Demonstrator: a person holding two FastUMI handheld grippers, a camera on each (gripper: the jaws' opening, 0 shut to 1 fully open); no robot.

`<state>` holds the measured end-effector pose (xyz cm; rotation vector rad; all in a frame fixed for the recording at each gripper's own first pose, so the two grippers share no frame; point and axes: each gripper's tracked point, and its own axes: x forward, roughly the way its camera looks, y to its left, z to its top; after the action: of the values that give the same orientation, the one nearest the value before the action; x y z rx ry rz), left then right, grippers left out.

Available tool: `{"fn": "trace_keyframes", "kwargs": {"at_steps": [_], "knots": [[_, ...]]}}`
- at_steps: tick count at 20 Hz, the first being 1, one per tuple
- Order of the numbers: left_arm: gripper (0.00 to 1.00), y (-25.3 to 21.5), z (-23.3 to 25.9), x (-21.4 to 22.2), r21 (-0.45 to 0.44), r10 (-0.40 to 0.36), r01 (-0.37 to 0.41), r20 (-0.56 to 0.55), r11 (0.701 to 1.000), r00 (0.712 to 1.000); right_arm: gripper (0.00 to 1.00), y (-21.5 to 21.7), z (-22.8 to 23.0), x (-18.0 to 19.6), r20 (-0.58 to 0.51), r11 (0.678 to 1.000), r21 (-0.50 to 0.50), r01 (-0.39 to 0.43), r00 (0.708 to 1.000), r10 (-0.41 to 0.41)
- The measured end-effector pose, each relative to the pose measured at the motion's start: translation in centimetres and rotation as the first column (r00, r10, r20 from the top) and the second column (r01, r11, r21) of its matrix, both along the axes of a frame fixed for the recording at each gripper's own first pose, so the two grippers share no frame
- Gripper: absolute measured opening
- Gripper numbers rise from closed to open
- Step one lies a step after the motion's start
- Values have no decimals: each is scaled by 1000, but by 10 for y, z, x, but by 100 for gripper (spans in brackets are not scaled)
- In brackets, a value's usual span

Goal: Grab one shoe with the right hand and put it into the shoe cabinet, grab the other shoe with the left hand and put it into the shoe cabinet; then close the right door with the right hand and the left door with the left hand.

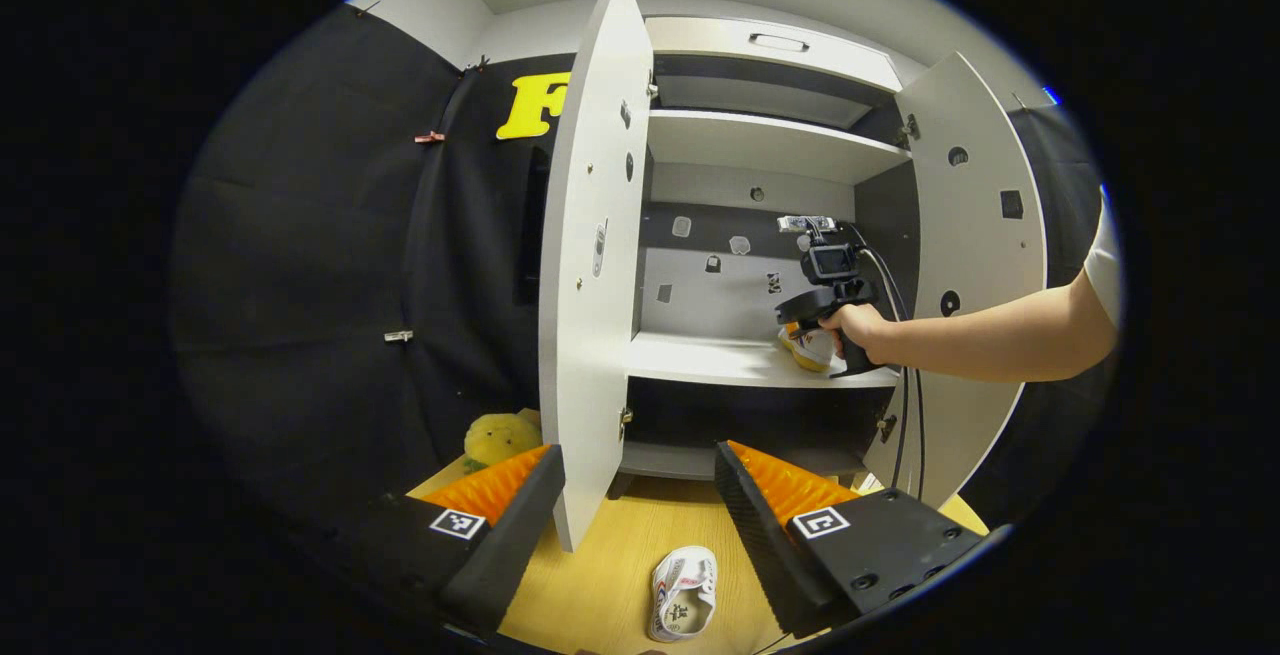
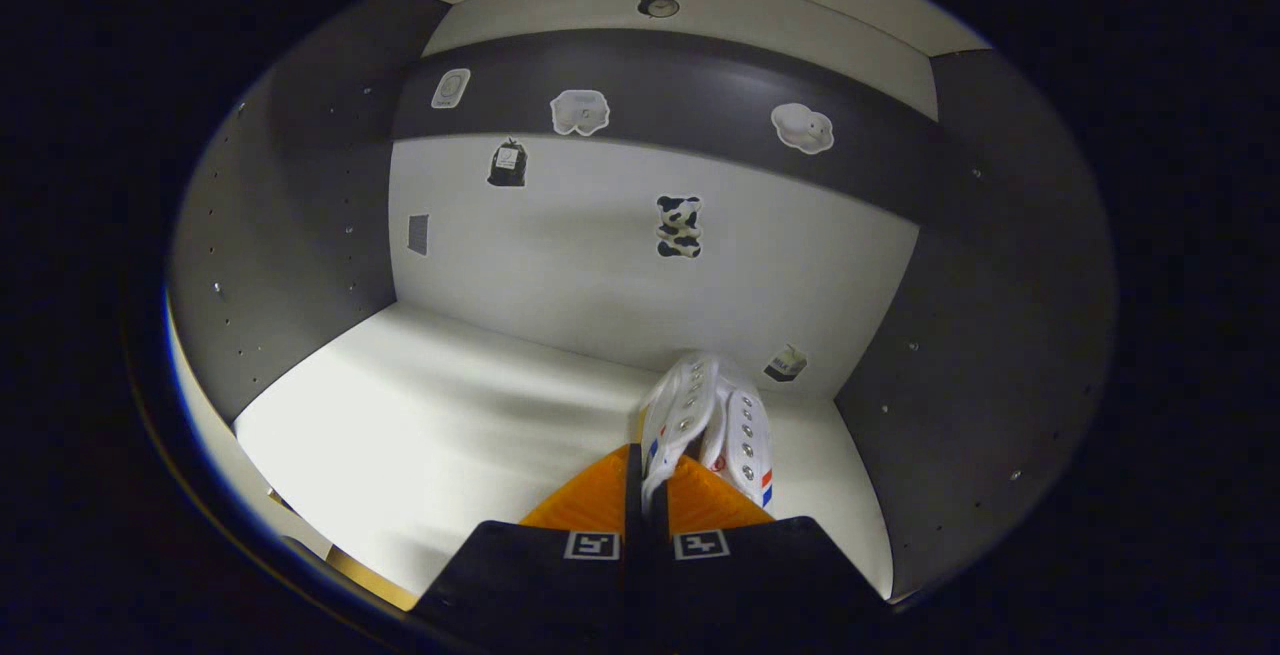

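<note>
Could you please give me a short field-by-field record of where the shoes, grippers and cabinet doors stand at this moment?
First shoe: small white sneaker pinched by the right gripper, over the white middle shelf inside the cabinet
Second shoe: matching white sneaker lying on the light wooden floor before the cabinet
Left gripper: open, above the floor shoe, holding nothing
Left door: white panel, open
Right door: white panel, open
Other: yellow plush toy beside the cabinet

Recording booth – black cloth wall (clipped)
</note>
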<state>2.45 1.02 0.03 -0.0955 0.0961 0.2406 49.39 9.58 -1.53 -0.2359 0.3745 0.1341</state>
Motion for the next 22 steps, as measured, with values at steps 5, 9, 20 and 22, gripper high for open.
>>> {"fn": "trace_keyframes", "kwargs": {"at_steps": [5, 9, 20, 22], "knots": [[95, 3, 1, -12, -27, 10, -10, 8, 1000, 1000, 26, 4, 12, -33, 29, 1000, 20, 19, 999, -19], [95, 5, -4, -24, -29, -7, 7, 9, 1000, 1000, 62, 16, 42, -84, 111, 998, 47, -33, 993, 28], [95, 23, -59, -43, -37, -76, 74, -62, 997, 995, 98, 11, 98, -250, 298, 975, 191, -111, 953, 50], [95, 27, -71, -45, -31, -85, 83, -77, 996, 993, 98, 3, 94, -278, 327, 969, 217, -114, 944, 37]]}}
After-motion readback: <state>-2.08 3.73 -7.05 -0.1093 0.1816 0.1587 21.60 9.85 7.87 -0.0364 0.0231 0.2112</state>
